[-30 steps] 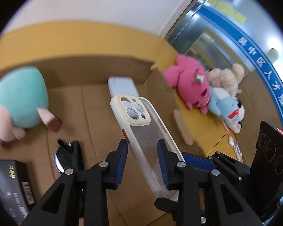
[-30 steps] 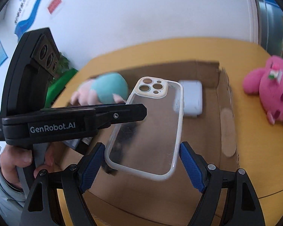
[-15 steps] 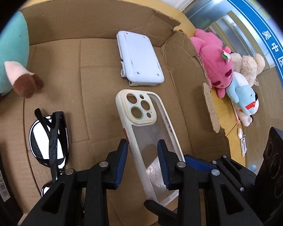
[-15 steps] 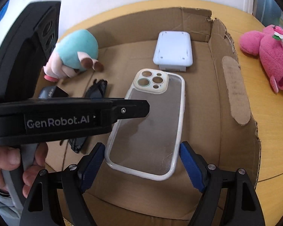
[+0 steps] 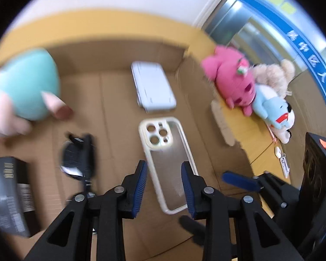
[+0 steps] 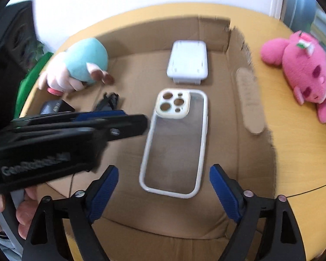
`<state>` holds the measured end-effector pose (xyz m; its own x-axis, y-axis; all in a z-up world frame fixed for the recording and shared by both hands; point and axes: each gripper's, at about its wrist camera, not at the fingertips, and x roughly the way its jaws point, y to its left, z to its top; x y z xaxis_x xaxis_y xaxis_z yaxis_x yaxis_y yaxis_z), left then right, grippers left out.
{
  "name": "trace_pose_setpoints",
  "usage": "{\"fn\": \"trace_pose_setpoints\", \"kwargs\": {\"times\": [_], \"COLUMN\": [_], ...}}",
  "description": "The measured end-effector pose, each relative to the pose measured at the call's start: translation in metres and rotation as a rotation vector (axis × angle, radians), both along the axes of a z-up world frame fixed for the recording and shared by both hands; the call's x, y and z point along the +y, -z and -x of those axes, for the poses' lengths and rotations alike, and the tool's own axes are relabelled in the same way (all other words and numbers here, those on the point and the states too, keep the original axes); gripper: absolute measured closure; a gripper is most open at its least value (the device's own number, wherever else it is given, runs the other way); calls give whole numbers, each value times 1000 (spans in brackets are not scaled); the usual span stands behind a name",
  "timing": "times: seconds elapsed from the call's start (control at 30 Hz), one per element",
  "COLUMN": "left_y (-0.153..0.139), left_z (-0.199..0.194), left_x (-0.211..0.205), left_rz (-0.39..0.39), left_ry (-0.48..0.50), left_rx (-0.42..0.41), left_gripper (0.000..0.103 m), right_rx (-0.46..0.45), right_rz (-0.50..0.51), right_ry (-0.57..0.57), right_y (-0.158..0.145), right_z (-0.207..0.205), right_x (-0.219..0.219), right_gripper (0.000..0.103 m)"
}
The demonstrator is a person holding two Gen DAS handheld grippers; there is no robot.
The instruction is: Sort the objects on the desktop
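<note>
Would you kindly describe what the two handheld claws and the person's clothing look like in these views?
Both claws are black plastic frames with silver screws at the joints and ribbed blue pads on the fingers. The right claw shows long angled arms; the left claw looks the same. The left one's black body carries white "GenRobot" lettering. A grey sleeve shows at the hand holding it.

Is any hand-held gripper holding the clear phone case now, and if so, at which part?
No. The phone case lies flat in the cardboard box; the right hand-held gripper is opening, clear of it, and the left hand-held gripper grips nothing.
</note>
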<state>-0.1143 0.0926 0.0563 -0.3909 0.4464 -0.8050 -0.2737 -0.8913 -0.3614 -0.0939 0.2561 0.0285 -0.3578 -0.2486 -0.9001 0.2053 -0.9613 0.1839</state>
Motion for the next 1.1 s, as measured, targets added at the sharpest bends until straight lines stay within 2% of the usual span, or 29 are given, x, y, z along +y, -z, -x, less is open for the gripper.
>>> {"fn": "trace_pose_setpoints", "kwargs": {"times": [0.03,0.07,0.1,0.13,0.17,0.2,0.23,0.27,0.33,0.47,0.63,0.73,0.8,0.87,1.1], "left_y": [-13,-25,-38,-47,-57,-65,-71,-72,-67,-38,0,24,36,39,37], "left_z": [-11,-22,-35,-46,-62,-76,-93,-105,-123,-138,-144,-142,-143,-153,-155], "left_x": [-9,-17,-26,-33,-43,-51,-60,-65,-80,-98,-111,-111,-110,-110,-110], "left_rz": [12,27,46,62,82,102,127,152,220,322,336,354,368,367,365], "left_ry": [-17,-37,-65,-94,-134,-173,-217,-247,-301,-380,-449,-474,-476,-489,-499], "left_rx": [66,128,199,257,334,407,491,540,592,562,554,529,515,577,601], "left_gripper": [70,65,53,45,31,21,21,21,21,21,21,21,20,20,17], "right_rx": [35,85,140,191,251,310,374,417,490,593,618,602,636,658,685], "right_rz": [1,2,2,1,5,8,8,6,4,49,17,9,-21,-17,-19], "right_ry": [0,0,5,11,13,13,13,13,12,53,67,92,93,97,105], "right_y": [-8,-18,-27,-34,-42,-48,-51,-49,-44,-22,0,13,19,21,22], "right_z": [-7,-16,-26,-36,-50,-63,-79,-87,-103,-119,-117,-114,-118,-121,-122], "right_x": [0,0,-1,-3,-5,-9,-13,-22,-30,-35,-42,-44,-47,-47,-47], "right_gripper": [8,5,4,0,0,0,0,0,0,0,0,0,0,0,0]}}
